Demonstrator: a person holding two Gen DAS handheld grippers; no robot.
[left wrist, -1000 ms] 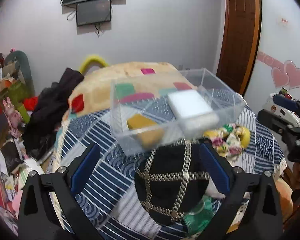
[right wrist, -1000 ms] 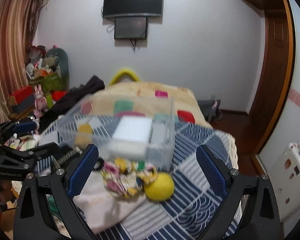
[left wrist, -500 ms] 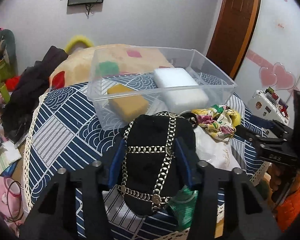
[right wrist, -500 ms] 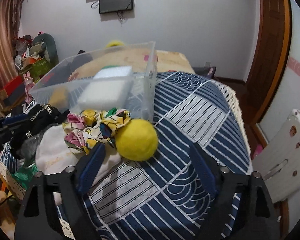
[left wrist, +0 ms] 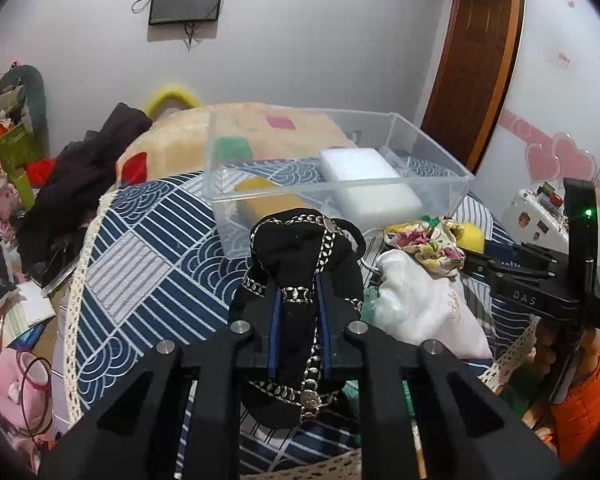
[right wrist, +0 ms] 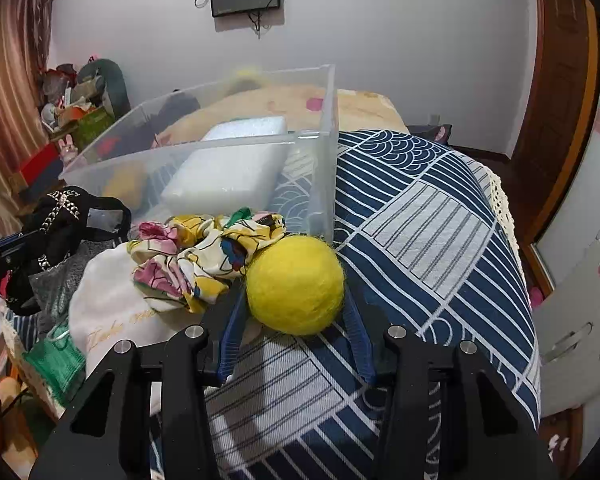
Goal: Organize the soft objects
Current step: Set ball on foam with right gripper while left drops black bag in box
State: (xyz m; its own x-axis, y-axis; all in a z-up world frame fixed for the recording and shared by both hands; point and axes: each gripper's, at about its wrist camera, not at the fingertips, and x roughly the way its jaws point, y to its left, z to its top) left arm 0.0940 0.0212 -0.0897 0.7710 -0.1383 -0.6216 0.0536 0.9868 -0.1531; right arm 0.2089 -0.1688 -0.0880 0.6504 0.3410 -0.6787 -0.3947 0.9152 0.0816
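Note:
My left gripper (left wrist: 299, 304) is shut on a black cloth piece with silver chain trim (left wrist: 300, 252), held up just before the clear plastic bin (left wrist: 432, 184). The bin holds a white sponge (left wrist: 360, 164) and a yellow sponge (left wrist: 260, 196). My right gripper (right wrist: 294, 304) is shut on a yellow felt ball (right wrist: 296, 284) resting on the blue patterned cover, beside the bin's corner (right wrist: 328, 168). A floral scrunchie (right wrist: 204, 252) and a white cloth (right wrist: 108, 312) lie left of the ball. The black piece also shows in the right wrist view (right wrist: 56, 224).
A green item (right wrist: 56, 360) lies at the cover's near left edge. Dark clothes (left wrist: 80, 184) and clutter pile at the left. A beige blanket (left wrist: 180, 140) lies behind the bin. A wooden door (left wrist: 480, 60) stands at the right.
My left gripper closed on the black chain-trimmed piece and lifted it. My right gripper moved down and forward and closed around the yellow ball.

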